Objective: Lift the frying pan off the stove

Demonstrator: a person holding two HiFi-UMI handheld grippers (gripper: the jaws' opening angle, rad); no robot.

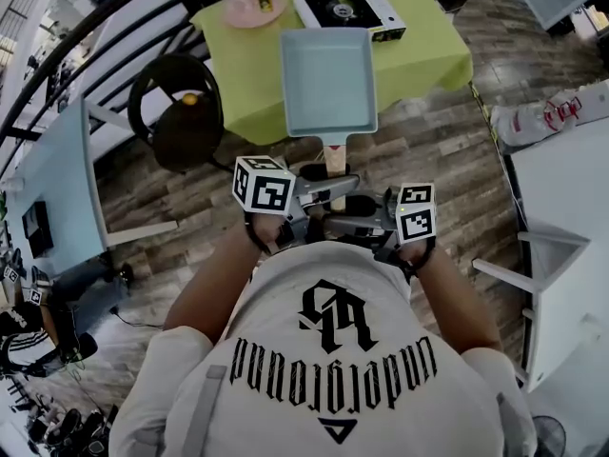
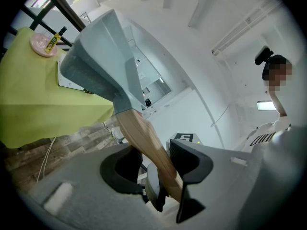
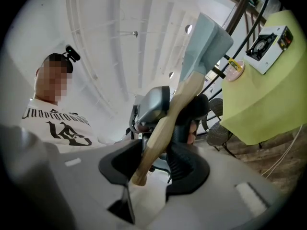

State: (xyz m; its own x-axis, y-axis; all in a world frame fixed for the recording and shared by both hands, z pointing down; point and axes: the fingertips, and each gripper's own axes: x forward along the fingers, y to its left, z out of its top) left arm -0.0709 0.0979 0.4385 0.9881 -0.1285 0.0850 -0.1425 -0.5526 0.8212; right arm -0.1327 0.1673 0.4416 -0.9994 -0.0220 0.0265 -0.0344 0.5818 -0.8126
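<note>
The pan [image 1: 328, 79] is already off the stove [image 1: 348, 9], in the air over the near edge of the table [image 1: 428, 60], with the stove well apart at the far side. Both grippers grasp its wooden handle [image 1: 335, 160]: the left gripper [image 2: 160, 169] is clamped mid-handle, the right gripper [image 3: 153, 164] near the butt end. The load probably sits far ahead of the grips, so the pan will likely want to tip forward. Squeeze evenly, hold it level, and move both hands as one
</note>
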